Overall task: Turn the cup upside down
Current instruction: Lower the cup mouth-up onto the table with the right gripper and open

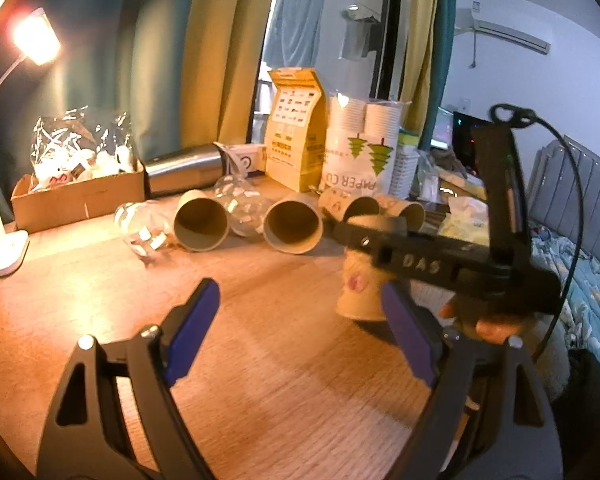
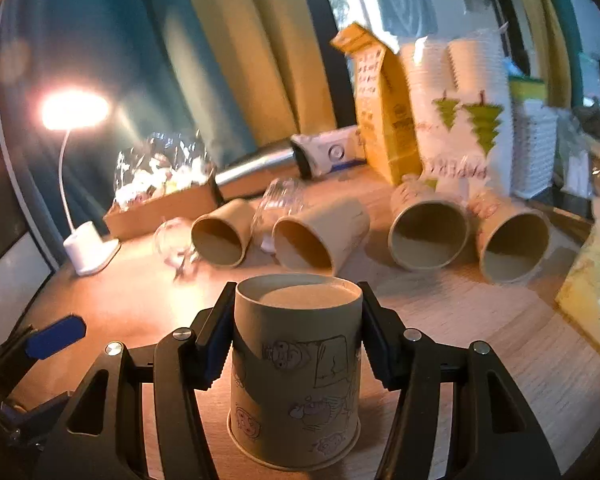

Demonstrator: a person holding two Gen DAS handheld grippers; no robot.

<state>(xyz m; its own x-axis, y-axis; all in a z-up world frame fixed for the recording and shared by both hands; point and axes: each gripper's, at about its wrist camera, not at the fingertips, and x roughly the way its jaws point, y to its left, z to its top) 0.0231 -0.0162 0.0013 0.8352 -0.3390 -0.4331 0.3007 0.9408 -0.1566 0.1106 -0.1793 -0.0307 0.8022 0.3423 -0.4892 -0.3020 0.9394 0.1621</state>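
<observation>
In the right wrist view, at 9 o'clock, a lit desk lamp [image 2: 85, 240] stands on the wooden table [image 2: 480, 344], and just past it at 10 o'clock sits a cardboard box [image 2: 164, 208] with a crinkled plastic bag in it. A steel flask [image 2: 256, 166] lies on its side behind. From 10 to 2 o'clock runs a row of four paper cups on their sides [image 2: 308, 240], mouths toward the camera, with clear glasses tipped among the two on the left. A yellow carton [image 2: 384, 120] and a sleeve of stacked paper cups [image 2: 460, 112] stand at 1 o'clock.

Dead centre, the cartoon-printed cup [image 2: 296, 372] stands upside down on the table, wide rim down and recessed base up. The right gripper [image 2: 296, 344] is clamped on it: one pad presses the wall at 9 o'clock of the cup, the other at 3 o'clock, both on its upper half (near the base end).

In the left wrist view the left gripper [image 1: 300, 340] hangs with its blue pads spread wide and nothing between them, low over bare table. The same cup [image 1: 360, 284] sits at 2 o'clock from it, just beyond the right-hand pad, with the right gripper's black body crossing over it
</observation>
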